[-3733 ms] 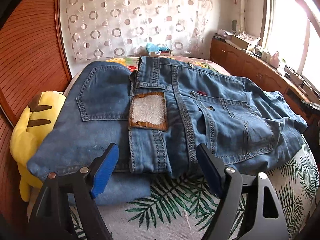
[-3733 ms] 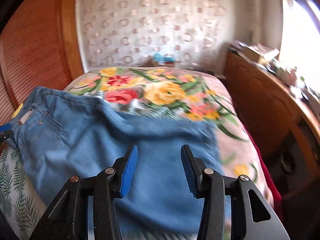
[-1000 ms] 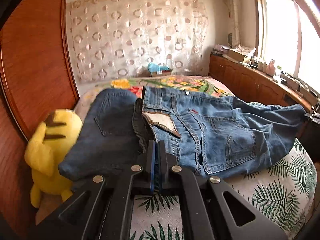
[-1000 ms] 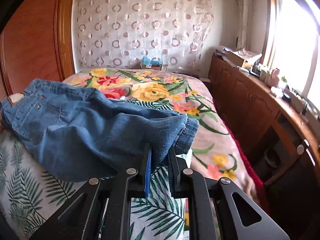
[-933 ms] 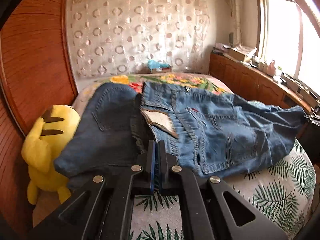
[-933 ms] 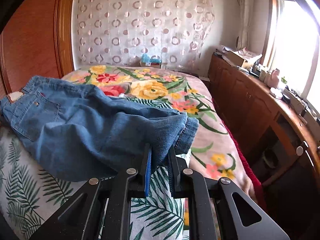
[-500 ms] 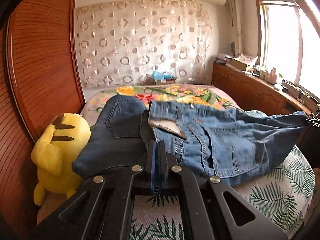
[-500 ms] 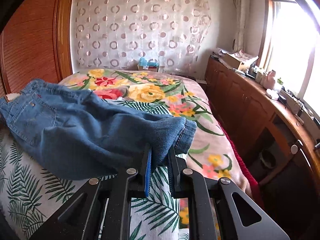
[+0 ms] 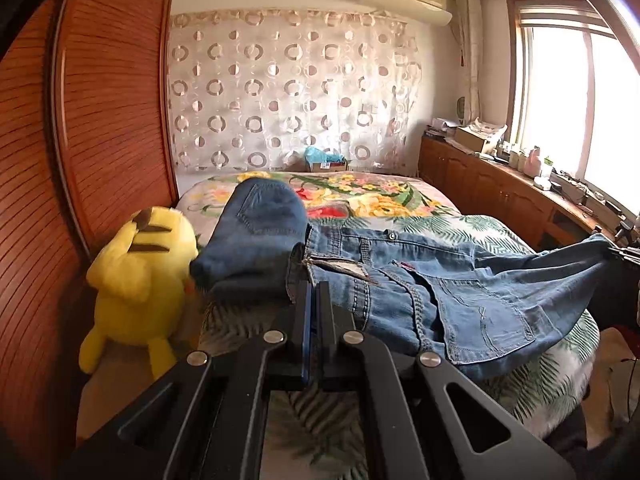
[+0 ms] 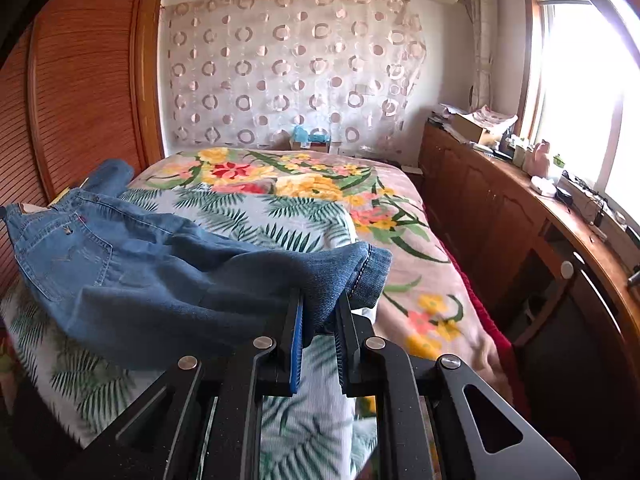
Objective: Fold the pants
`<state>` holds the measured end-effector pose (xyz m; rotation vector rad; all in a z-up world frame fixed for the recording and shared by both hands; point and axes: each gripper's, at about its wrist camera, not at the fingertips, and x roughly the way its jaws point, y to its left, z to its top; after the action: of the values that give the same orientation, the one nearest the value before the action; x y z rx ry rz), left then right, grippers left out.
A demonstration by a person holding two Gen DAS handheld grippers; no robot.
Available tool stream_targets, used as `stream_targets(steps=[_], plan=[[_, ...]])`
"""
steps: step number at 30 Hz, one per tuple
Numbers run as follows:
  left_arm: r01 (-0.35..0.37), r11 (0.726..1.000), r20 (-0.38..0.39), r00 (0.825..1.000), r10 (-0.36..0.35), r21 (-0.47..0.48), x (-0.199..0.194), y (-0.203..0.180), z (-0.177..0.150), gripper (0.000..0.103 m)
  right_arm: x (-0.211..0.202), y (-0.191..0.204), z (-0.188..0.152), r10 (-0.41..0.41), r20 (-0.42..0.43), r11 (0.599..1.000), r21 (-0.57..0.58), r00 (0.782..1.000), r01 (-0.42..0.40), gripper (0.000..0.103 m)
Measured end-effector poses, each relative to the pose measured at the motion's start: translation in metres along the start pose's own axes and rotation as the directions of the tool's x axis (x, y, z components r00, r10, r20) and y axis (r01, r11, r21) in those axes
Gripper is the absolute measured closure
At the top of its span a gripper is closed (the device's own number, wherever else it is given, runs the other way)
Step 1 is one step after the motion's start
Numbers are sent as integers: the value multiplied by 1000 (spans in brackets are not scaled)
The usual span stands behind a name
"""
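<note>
Over the bed (image 9: 472, 216), we hold the jeans (image 9: 440, 300) stretched.
Left gripper (image 9: 314, 292) clamps the waistband, right gripper (image 10: 318, 312) the hems; red tab (image 9: 407, 266) unreadable.

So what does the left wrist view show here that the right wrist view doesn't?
Only the left wrist view shows the yellow plush toy beside the bed, and the left gripper shut on the waist end of the jeans.

Only the right wrist view shows the right gripper shut on the leg hem, plus the red cloth along the bed's edge.

Both show the jeans, a darker folded pair behind them, the leaf-print sheet, the circle-patterned curtain and the window.
</note>
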<state>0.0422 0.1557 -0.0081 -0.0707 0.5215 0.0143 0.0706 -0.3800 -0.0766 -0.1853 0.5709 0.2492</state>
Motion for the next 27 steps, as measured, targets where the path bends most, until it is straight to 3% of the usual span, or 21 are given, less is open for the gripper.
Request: stream_targets(steps=[5,11,20,23,27], plan=[[7,1000,-40,999,-8,-10,-11,2,-20,101,-12,-8,-14,36,-24,999,13,999,-36,89],[30,999,-107,994,-27,18,3,-5,-35,101,12,-18,-29,62,-81,996,69,995,-56,89],[59,996,-138,989,-51,61,5,-23,-38,98,27,-21,-37,80,-92,991,116,993,-69,89],[77,995,-151,986,-67,61,11,-31,-40,77,26,-21,-39,92,-90,987,140,992,-79,89],[119,991,-165,981,-106,66,25,-45,-40,60,18,-17,-47,89,-80,986,151,993,-76,88]])
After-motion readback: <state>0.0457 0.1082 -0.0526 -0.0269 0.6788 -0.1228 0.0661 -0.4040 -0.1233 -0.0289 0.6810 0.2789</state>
